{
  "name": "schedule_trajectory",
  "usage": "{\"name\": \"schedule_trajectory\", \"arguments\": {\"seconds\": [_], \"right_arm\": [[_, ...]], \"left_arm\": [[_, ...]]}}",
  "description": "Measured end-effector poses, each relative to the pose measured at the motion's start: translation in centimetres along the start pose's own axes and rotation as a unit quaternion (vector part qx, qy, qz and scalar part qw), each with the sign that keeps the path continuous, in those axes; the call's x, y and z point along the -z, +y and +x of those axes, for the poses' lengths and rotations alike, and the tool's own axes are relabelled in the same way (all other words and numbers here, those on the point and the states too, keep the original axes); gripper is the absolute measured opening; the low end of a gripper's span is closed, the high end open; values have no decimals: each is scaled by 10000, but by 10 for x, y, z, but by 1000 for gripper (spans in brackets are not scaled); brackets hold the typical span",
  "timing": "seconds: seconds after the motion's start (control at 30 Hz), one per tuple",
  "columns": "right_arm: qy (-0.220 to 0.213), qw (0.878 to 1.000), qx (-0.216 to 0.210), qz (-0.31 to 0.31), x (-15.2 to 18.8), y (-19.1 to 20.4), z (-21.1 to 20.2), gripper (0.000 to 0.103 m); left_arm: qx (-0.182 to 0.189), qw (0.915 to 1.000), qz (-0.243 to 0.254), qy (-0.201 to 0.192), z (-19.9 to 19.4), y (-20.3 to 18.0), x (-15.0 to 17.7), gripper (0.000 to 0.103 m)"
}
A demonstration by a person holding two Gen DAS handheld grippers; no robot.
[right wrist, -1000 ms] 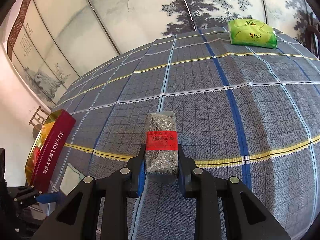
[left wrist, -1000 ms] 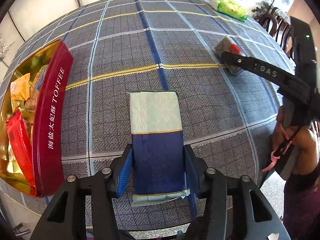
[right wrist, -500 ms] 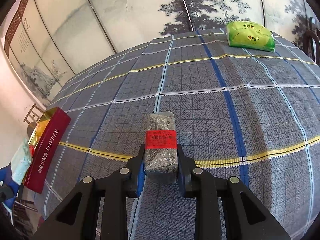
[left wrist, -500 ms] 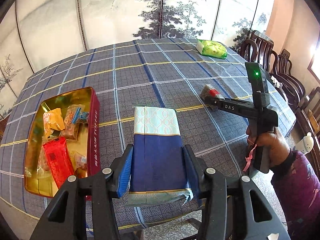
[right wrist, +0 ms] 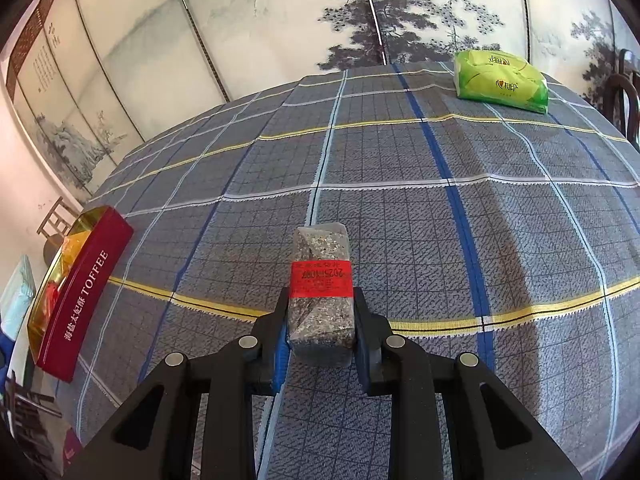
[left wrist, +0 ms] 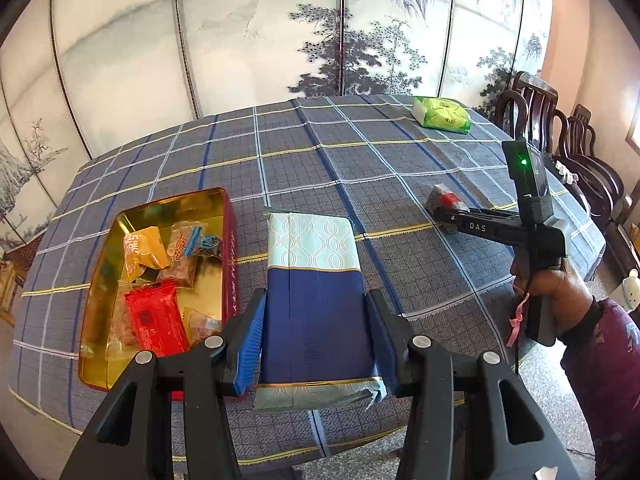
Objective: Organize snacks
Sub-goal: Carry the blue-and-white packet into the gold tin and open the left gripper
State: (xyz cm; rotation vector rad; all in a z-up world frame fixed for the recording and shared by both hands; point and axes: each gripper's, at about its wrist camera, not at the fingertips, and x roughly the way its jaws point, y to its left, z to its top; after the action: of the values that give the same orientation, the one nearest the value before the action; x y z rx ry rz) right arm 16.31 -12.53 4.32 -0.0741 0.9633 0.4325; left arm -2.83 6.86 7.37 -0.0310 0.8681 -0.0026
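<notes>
While our left gripper (left wrist: 316,344) clamps the blue packet (left wrist: 314,300) in the air beside the toffee tin (left wrist: 230,240), our right gripper (right wrist: 320,334) squeezes the grey bar (right wrist: 322,296) on the tablecloth (right wrist: 440,240). We fear the long packet may catch the tin's rim and tip out.

Looks like a home dining room. Large table (left wrist: 400,168) under a blue-grey plaid cloth, dark carved wooden chairs (left wrist: 560,128) along its right edge, a folding screen (left wrist: 360,28) painted with ink pines and mountains behind its far edge. Green tissue pack (right wrist: 500,76) near the far right corner.
</notes>
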Motion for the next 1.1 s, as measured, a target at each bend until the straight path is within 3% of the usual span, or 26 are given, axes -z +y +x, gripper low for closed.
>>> {"name": "schedule_trajectory", "arguments": {"seconds": [0.5, 1.1], "right_arm": [[14, 9998, 170, -136, 0, 6, 1, 27], [18, 9996, 219, -177, 0, 8, 1, 27]], "left_arm": [[-446, 9984, -321, -143, -3, 51, 4, 45], [-1097, 9892, -965, 68, 21, 160, 25, 45]]}}
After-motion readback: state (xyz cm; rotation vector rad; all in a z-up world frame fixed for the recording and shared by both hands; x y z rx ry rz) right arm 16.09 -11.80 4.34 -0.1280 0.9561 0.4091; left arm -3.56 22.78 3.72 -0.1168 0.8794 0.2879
